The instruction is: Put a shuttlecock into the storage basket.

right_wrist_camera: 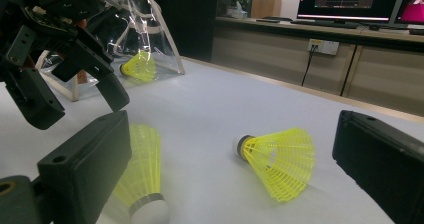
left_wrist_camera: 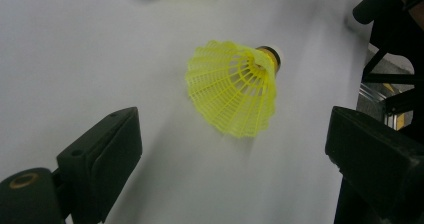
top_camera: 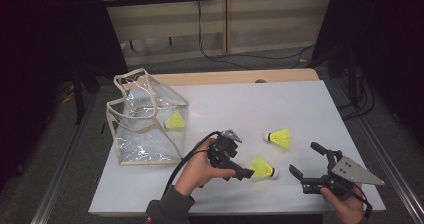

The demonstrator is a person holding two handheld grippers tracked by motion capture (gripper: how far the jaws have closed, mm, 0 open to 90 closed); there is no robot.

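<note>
Two yellow shuttlecocks lie on the white table (top_camera: 240,104). The near shuttlecock (top_camera: 262,168) (left_wrist_camera: 235,86) lies on its side just beyond my left gripper (top_camera: 246,172) (left_wrist_camera: 235,129), whose jaws stand open on either side of it without touching. The far shuttlecock (top_camera: 279,137) (right_wrist_camera: 277,159) lies ahead of my right gripper (top_camera: 304,157) (right_wrist_camera: 232,129), which is open and holds nothing. In the right gripper view the near shuttlecock (right_wrist_camera: 142,184) is half hidden behind the left jaw. A third shuttlecock (top_camera: 175,120) (right_wrist_camera: 140,66) rests inside a clear plastic bag (top_camera: 145,119) (right_wrist_camera: 150,29).
The bag stands open at the table's left side, its trim beige. The table's front edge runs just under both hands. Cables lie on the floor beyond the far edge, and a dark frame stands at the right.
</note>
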